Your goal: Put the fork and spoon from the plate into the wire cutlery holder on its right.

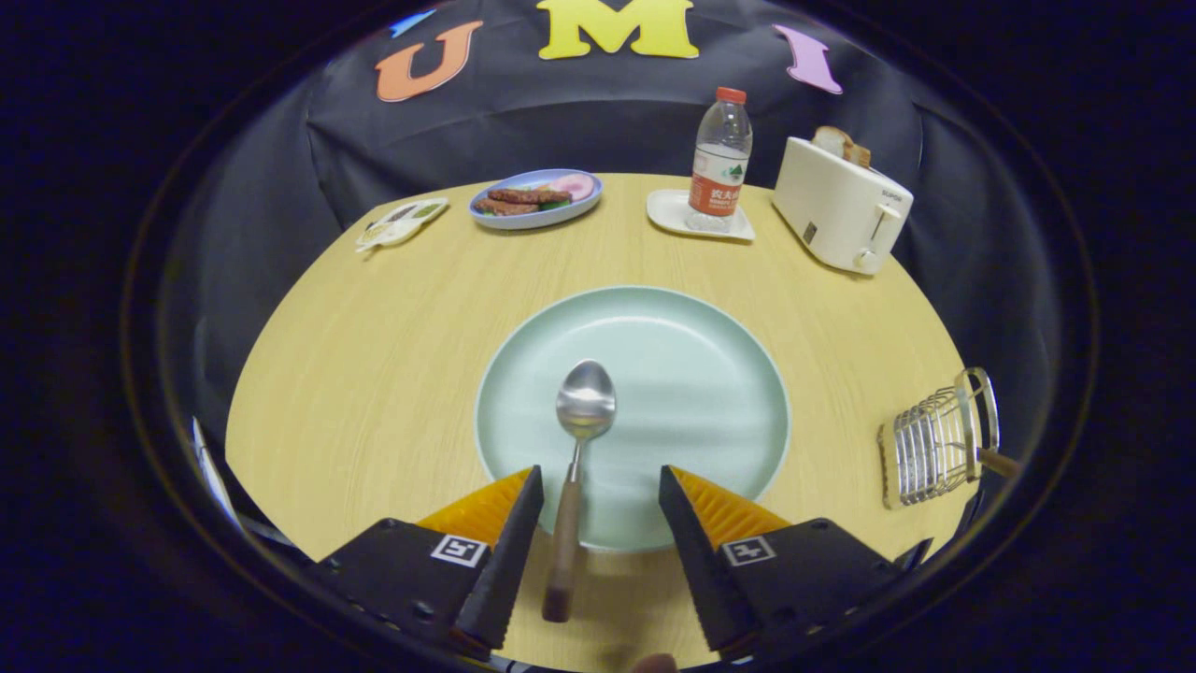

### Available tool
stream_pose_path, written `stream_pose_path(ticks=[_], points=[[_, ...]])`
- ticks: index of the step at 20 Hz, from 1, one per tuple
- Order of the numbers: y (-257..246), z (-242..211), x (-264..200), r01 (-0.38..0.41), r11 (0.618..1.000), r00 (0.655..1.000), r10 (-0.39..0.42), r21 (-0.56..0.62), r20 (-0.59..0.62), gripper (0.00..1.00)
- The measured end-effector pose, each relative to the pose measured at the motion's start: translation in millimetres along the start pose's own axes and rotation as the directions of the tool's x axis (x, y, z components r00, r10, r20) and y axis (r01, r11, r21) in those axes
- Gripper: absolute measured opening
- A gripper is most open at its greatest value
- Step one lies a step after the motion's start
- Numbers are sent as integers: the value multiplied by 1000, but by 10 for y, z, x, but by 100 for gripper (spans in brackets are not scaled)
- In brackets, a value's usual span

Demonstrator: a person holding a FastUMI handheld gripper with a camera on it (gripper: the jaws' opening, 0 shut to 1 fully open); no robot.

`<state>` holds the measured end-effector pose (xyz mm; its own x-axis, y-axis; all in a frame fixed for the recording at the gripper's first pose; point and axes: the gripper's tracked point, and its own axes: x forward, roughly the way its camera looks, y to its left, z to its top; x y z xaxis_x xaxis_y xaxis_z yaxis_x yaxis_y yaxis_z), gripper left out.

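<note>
Wooden table (374,355); steel spoon (572,472), brown handle, on pale-green plate (691,374); hand-held gripper (601,486) open, empty, straddling handle.

— What's the setting like?

— A round wooden table (374,355) with a pale, fine grain, standing in a booth hung with black cloth (523,121) that falls in soft folds behind it.

— Anything on the far side of the table?

— A white toaster (838,206) with bread in its slot, a water bottle (720,159) with a red cap standing on a small white tray (671,211), a blue dish of food (535,198), and a small white packet (402,222) near the edge.

— And the light?

— Even, from above; the surroundings past the table are dark.
</note>
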<state>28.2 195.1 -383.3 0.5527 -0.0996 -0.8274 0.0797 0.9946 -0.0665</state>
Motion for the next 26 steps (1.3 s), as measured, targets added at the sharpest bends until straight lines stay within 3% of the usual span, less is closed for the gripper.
stream_pose_path(ticks=[2, 5, 8, 9, 10, 12, 13, 19, 26], points=[[15, -11, 67, 0, 1000, 1000, 0, 0, -13, 60], [52, 10, 112, -6, 1000, 1000, 5, -11, -14, 60], [63, -15, 184, 4, 1000, 1000, -4, -14, -27, 22], [31, -18, 186, 12, 1000, 999, -13, -14, -36, 25], [34, -34, 209, 25, 1000, 999, -25, -6, -35, 6], [24, -14, 195, 23, 1000, 999, -24, -16, -44, 6], [18, -19, 188, 23, 999, 998, -25, -22, -54, 1], [-105, 39, 35, 15, 1000, 996, -15, -1, -88, 1], [-284, 334, -465, -29, 1000, 993, 28, -9, -116, 0]])
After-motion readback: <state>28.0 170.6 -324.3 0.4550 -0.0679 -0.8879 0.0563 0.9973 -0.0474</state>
